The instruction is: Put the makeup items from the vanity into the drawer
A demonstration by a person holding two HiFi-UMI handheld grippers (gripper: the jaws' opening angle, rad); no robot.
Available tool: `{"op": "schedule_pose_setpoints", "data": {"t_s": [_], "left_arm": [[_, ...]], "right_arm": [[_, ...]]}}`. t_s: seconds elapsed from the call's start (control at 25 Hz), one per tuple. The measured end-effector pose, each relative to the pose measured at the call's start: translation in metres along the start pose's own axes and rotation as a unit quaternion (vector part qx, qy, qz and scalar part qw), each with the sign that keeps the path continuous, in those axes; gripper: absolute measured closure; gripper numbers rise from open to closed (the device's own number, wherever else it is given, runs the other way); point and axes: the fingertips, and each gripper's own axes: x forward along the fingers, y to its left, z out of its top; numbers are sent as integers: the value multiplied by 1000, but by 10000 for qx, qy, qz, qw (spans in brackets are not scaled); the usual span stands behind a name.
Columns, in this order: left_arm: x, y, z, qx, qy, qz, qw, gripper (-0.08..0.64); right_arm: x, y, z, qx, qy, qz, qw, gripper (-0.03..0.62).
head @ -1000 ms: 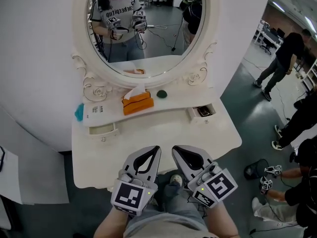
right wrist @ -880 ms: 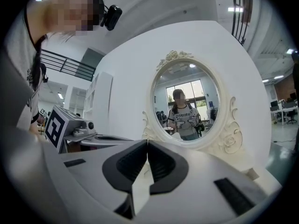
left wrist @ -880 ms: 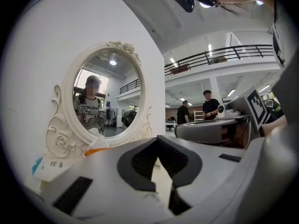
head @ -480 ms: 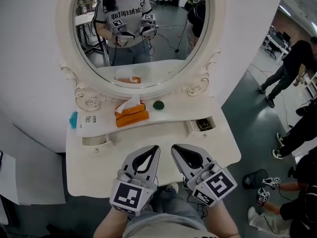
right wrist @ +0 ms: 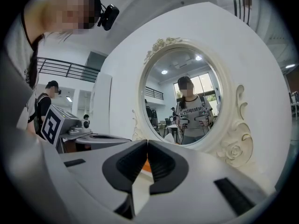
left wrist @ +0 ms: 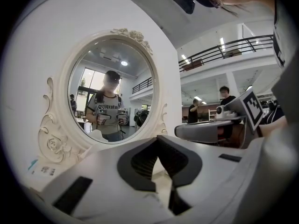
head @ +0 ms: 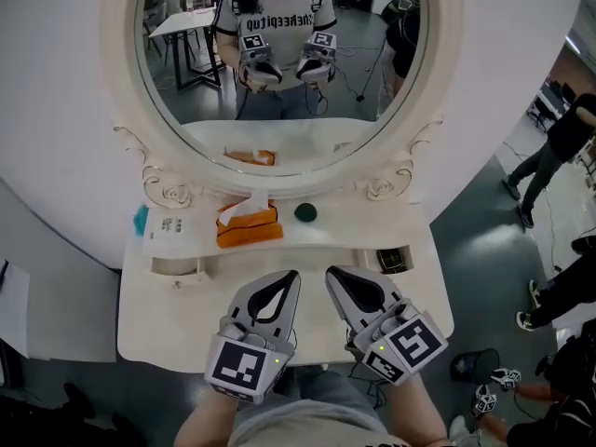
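Observation:
A white vanity point(head: 186, 324) carries an orange tissue box point(head: 249, 227), a small dark green round item point(head: 304, 213) and a white tube with a teal cap point(head: 170, 228) on its raised shelf. At the right a small drawer point(head: 395, 259) stands open with something dark inside. A matching drawer point(head: 177, 267) sits at the left. My left gripper point(head: 292, 277) and right gripper point(head: 330, 276) hover side by side over the vanity's front edge. Both are shut and empty, as the left gripper point(left wrist: 157, 141) view and the right gripper point(right wrist: 147, 145) view show.
The oval mirror point(head: 279, 54) with its carved frame rises behind the shelf and reflects the person holding both grippers. To the right the floor drops away, with a person point(head: 559, 138) standing there and small objects point(head: 484, 400) on the floor.
The head view has shifted, so the vanity and mirror now sit more centred and the people at the right have slid toward the edge. Both grippers keep their places and stay shut.

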Motion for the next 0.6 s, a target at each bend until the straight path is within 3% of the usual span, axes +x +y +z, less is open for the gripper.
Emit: {"op": "schedule_pose_setpoints", "data": {"t_s": [0.24,0.36,0.6], "left_arm": [[24,9,4,81,-236,354,9991,523],[34,5,1,-71,-58,473,9988,523],[52,3,0,32,-211,767,9968,523]], "right_arm": [[11,-26,-1,4,67,307,9995,562],[13,-37,-4,1,125,460,9989,561],[14,-59,-10,24,193,739,9971,561]]}}
